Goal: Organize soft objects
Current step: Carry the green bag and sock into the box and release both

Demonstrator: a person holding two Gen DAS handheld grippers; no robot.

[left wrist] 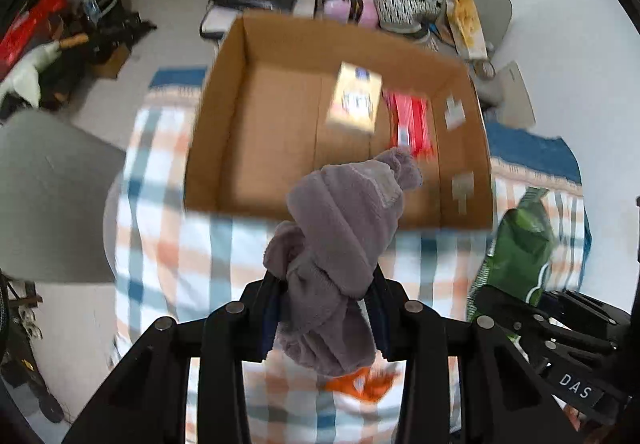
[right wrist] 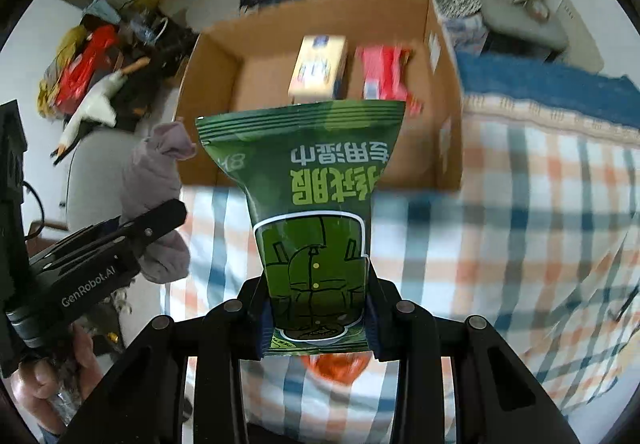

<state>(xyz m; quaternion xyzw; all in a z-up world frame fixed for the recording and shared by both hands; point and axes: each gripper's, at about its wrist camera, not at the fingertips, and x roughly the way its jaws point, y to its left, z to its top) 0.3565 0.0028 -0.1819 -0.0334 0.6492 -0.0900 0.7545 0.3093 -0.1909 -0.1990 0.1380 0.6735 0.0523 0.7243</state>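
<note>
My left gripper [left wrist: 326, 296] is shut on a knotted grey fleece cloth [left wrist: 340, 236], held above the checked cloth just short of the cardboard box [left wrist: 224, 148]. My right gripper [right wrist: 318, 304] is shut on a green wet-wipe pack [right wrist: 312, 184], held upright before the same box [right wrist: 212, 84]. Inside the box lie a yellow carton [left wrist: 354, 102] and a red packet [left wrist: 412, 122]. The right view also shows the left gripper [right wrist: 160, 228] with the grey cloth [right wrist: 154, 180] at the left. The green pack [left wrist: 516, 244] shows at the right of the left view.
The box stands on a bed or table covered by a checked orange, blue and white cloth [right wrist: 520, 224]. An orange packet [left wrist: 360, 384] lies below my left gripper. Grey chairs [left wrist: 52, 196], bags, shoes and clutter [left wrist: 404, 4] sit on the floor around.
</note>
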